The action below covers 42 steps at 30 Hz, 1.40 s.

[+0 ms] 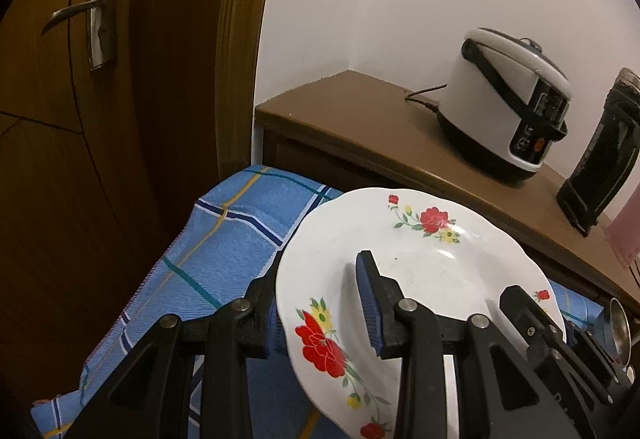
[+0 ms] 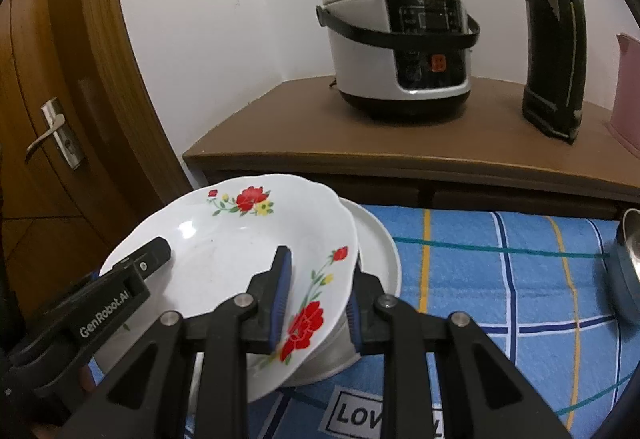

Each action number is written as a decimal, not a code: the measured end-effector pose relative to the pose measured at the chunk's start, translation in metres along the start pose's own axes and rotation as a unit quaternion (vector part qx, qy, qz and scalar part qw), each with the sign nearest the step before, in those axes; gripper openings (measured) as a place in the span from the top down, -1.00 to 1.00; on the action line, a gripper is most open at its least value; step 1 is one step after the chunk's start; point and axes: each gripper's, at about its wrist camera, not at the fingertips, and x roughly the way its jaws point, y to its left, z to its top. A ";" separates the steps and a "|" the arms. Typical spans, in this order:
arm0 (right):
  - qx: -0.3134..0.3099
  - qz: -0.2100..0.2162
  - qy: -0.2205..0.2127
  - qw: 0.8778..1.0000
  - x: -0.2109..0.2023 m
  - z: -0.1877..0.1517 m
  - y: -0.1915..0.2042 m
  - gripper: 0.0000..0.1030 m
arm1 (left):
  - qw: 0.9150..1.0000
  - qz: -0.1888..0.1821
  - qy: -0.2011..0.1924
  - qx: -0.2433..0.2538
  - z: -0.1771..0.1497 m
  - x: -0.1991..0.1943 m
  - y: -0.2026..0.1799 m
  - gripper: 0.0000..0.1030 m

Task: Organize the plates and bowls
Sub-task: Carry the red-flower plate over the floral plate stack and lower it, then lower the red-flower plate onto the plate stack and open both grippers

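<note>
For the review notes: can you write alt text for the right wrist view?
Two grippers, right and left, hold a white flowered plate by opposite rims, tilted above a plain white plate on a blue checked cloth. Behind it, a rice cooker and a dark flask stand on a brown cabinet.
</note>
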 end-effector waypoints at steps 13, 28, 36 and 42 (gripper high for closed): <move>-0.003 -0.012 0.011 1.000 0.010 -0.001 -0.001 0.51 | 1.000 0.008 0.011 0.005 -0.005 0.018 -0.003 0.31; -0.006 -0.019 0.016 1.000 0.015 -0.002 -0.003 0.51 | 1.000 0.013 0.006 0.014 -0.006 0.022 -0.004 0.31; -0.005 -0.024 0.020 0.999 0.019 -0.004 -0.007 0.51 | 0.999 0.021 0.000 0.023 -0.008 0.024 -0.008 0.31; 0.005 -0.034 0.030 0.999 0.024 -0.005 -0.014 0.51 | 1.000 0.014 0.018 0.020 -0.010 0.033 -0.009 0.31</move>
